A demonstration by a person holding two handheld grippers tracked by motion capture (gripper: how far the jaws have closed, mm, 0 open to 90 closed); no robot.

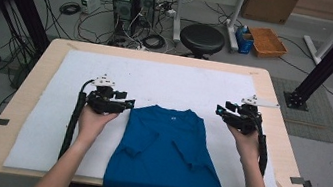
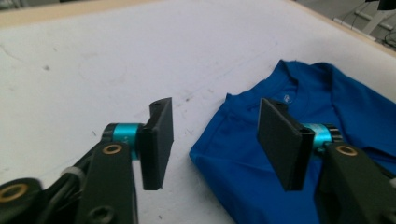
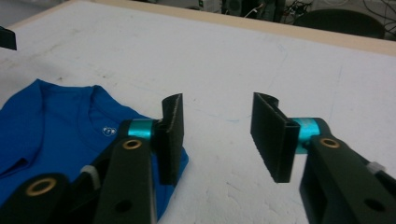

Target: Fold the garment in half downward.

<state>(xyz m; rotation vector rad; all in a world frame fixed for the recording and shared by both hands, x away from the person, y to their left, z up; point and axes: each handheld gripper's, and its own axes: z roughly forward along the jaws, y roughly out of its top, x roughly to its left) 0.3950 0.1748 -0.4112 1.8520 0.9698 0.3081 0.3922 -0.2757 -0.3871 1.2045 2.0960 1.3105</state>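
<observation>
A soft blue cotton T-shirt [image 1: 165, 154], sleeves folded inward, lies flat on the white felt-like mat [image 1: 156, 79] covering the pale wooden table [image 1: 274, 105], while the left gripper [image 1: 124, 105] and right gripper [image 1: 220, 110] flank its shoulders, flat black jaws apart, gripping nothing

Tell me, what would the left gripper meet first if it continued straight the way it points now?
Probably the blue T-shirt's shoulder corner: it lies between the left gripper's open jaws, just ahead. Depth is unclear.
</observation>
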